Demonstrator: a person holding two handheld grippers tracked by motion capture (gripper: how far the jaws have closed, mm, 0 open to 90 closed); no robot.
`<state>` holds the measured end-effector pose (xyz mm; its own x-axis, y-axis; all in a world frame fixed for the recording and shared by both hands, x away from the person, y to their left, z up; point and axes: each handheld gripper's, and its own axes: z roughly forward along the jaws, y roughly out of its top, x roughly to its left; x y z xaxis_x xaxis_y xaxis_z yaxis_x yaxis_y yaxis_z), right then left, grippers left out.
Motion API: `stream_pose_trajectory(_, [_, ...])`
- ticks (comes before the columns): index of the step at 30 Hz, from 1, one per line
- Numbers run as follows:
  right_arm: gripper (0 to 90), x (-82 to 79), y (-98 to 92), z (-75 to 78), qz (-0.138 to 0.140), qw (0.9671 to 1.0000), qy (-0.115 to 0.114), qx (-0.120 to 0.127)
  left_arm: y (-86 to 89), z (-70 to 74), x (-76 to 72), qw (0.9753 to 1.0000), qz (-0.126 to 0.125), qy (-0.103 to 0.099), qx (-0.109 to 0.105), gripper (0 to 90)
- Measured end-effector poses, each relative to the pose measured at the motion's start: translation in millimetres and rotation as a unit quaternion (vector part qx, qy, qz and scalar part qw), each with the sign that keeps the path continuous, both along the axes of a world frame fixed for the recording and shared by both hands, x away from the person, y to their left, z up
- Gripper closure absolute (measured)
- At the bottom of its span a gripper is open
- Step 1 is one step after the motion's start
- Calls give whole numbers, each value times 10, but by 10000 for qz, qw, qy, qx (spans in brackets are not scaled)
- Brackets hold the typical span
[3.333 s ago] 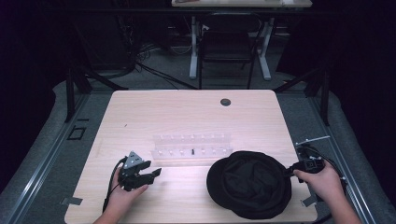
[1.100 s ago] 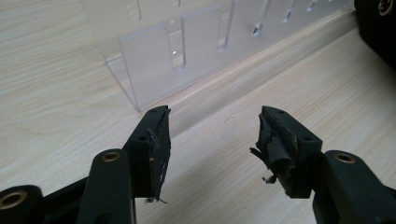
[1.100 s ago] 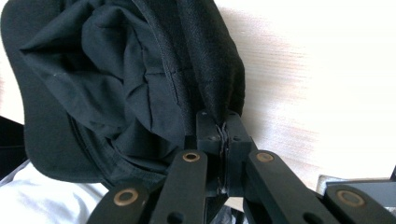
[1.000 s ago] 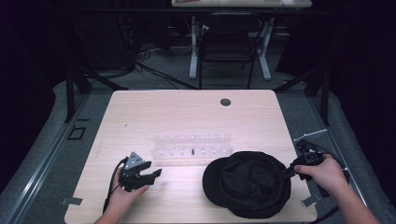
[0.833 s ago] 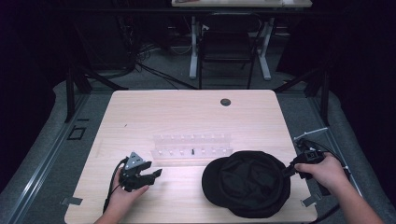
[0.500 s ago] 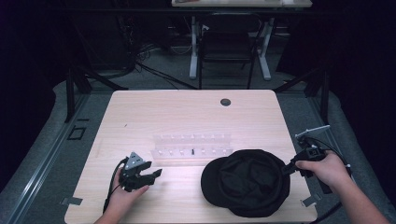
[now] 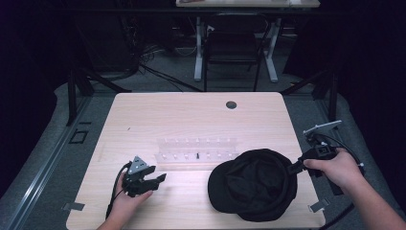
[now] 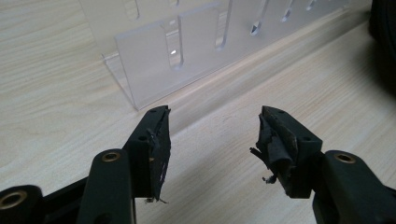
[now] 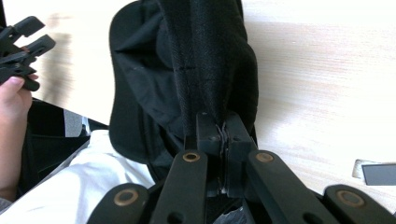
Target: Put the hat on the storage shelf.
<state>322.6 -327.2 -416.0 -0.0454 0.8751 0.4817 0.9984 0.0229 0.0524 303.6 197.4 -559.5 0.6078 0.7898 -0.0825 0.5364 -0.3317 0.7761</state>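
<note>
**Right claw clamped on the cap, left claw gaping at the rack**

Starting at the right claw [image 9: 223, 133]: in the right gripper view its jaws are squeezed together on a fold of the black cap [image 9: 196, 70], pinching the fabric right at the edge. The cloth bunches up from the pinch and runs toward 12 o'clock in that view, so part of it looks lifted off the wood. From the high view, the right claw [image 7: 293, 167] sits at the 3 o'clock edge of the cap [image 7: 251, 184], with the person's right hand [image 7: 335, 167] wrapped around the handle just off the table's right edge. The cap itself lies in the front right part of the table [image 7: 191, 115], brim side pointing to about 9 o'clock.

Left claw [image 8: 212, 140] is wide apart with nothing between the jaws, just bare wood under them. Its pads [image 8: 161, 144] look pretty chewed up, frayed bits hanging off. Straight ahead at 12 o'clock in the left gripper view is the clear plastic rack [image 8: 187, 56] with slots cut in it, near but not touching.

In the high view the left claw [image 7: 160, 178] rests low at the front left of the table, held by the left hand [image 7: 129, 201], pointing toward 3 o'clock. The clear plastic rack [image 7: 197, 149] stands mid-table, between the two claws and just behind the cap. A small dark round grommet [image 7: 231, 104] sits at the table's far edge.
</note>
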Motion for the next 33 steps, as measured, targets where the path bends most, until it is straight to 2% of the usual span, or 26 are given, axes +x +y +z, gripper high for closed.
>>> stream_pose_trajectory(1, [886, 6, -2, 35, 155, 9999, 37, -36, 0, 0, 0, 10000, 0, 0, -1, 439])
stream_pose_trajectory(4, [886, 3, 30, 86, 166, 9999, 8, -8, 0, 1, -1, 10000, 0, -2, -3, 439])
stream_pose_trajectory(6, [886, 0, 91, 145, 54, 9999, -59, 73, -3, -2, -2, 10000, 9, 12, -19, 439])
stream_pose_trajectory(11, [885, 14, 161, 247, 165, 9997, -97, 165, -4, -9, -1, 10000, 29, 9, -47, 439])
stream_pose_trajectory(13, [886, 17, 199, 284, 115, 9997, -115, 161, -2, -9, 0, 10000, 30, 18, -52, 439])
stream_pose_trajectory(14, [886, 27, 199, 309, 210, 9996, -90, 181, -2, -9, 0, 10000, 30, 18, -52, 439])
stream_pose_trajectory(16, [886, 23, 213, 323, 160, 9996, -110, 198, 2, -7, 0, 10000, 20, 23, -44, 439])
stream_pose_trajectory(18, [885, 33, 214, 379, 288, 9993, -109, 212, 0, -8, -1, 10000, 30, 21, -60, 439])
stream_pose_trajectory(19, [886, 26, 237, 392, 155, 9995, -148, 231, 2, -7, -1, 10000, 21, 23, -44, 439])
stream_pose_trajectory(33, [886, 33, 246, 615, 106, 9993, -314, 168, -6, -11, -2, 10000, 34, 16, -49, 439])
